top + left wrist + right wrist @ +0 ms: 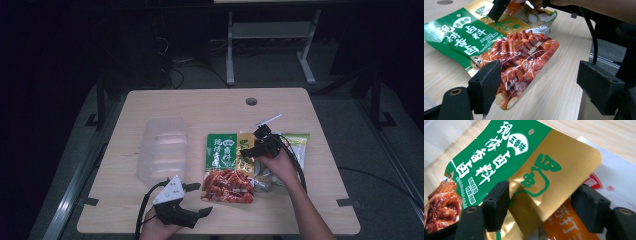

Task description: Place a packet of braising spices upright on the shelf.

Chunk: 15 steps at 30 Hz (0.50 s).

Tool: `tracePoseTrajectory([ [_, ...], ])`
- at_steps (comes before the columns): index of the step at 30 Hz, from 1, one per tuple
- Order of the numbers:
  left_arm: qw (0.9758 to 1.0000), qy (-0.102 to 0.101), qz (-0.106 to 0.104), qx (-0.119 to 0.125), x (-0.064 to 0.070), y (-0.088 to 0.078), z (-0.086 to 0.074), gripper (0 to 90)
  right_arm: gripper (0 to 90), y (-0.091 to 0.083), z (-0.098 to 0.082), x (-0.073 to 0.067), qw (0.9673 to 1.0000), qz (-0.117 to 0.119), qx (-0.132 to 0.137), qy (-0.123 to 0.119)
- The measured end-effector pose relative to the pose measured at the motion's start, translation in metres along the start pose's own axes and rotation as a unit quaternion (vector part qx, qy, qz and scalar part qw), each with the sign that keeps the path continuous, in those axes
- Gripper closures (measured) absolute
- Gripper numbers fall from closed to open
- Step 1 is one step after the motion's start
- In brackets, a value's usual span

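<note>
green-and-gold packet [227, 167] with red food print, pale wood table [200, 105]

left tool [198, 199] – jaws wide, low | right tool [248, 151] – jaws apart, seemingly tipped down

Reading 现烤香卤 卤料 in white on the green-and-gold packet [529, 170], with 五香味 in a white badge above. Showing a large green stylised character on its gold corner. Seeing 苏打 on the orange packet [564, 225] beneath. Smaller print staying illegible.

black grippers [192, 200] — grey triangular plate
</note>
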<state>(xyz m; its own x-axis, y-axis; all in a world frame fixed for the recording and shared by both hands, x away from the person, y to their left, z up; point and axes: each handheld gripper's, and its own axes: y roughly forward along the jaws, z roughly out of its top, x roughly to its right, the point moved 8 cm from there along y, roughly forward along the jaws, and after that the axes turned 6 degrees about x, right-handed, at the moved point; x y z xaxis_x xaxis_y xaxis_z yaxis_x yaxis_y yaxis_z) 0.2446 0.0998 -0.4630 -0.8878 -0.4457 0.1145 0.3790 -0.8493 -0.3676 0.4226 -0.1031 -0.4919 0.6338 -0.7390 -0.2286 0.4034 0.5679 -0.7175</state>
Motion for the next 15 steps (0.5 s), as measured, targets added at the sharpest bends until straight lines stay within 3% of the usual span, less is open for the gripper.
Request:
tracePoseTrajectory([
  [3,1.0000,0.000,0.000,-0.001,-0.0005,0.0002,-0.0001,19.4,38.3,0.0012,0.0014,-0.0012,0.9999,0.000,0.000,-0.011],
  [4,1.0000,-0.001,0.000,-0.001,-0.0011,0.0006,-0.0001,19.3,47.2,0.0013,0.0028,-0.0025,0.9998,-0.001,0.003,-0.018],
  [5,1.0000,-0.001,0.000,-0.001,-0.0011,0.0006,-0.0001,19.4,47.2,0.0013,0.0028,-0.0025,0.9998,-0.001,0.003,-0.018],
  [7,1.0000,-0.001,0.002,0.000,-0.0018,0.0008,-0.0001,19.4,57.2,0.0024,0.0020,-0.0041,0.9998,0.003,-0.001,-0.022],
  [8,1.0000,-0.002,0.003,-0.001,-0.0026,0.0006,-0.0002,19.4,68.2,0.0037,0.0015,-0.0038,0.9996,0.010,-0.003,-0.026],
  [9,1.0000,-0.002,0.003,-0.001,-0.0026,0.0006,-0.0002,19.4,68.2,0.0037,0.0015,-0.0038,0.9996,0.010,-0.003,-0.026],
  [10,1.0000,-0.002,0.003,-0.001,-0.0028,0.0004,0.0000,19.5,80.1,0.0030,0.0025,-0.0041,0.9995,0.014,0.002,-0.030],
  [15,1.0000,-0.005,0.004,0.001,-0.0033,-0.0002,0.0009,20.1,89.5,-0.0042,0.0066,-0.0090,0.9988,0.037,0.026,-0.020],
])
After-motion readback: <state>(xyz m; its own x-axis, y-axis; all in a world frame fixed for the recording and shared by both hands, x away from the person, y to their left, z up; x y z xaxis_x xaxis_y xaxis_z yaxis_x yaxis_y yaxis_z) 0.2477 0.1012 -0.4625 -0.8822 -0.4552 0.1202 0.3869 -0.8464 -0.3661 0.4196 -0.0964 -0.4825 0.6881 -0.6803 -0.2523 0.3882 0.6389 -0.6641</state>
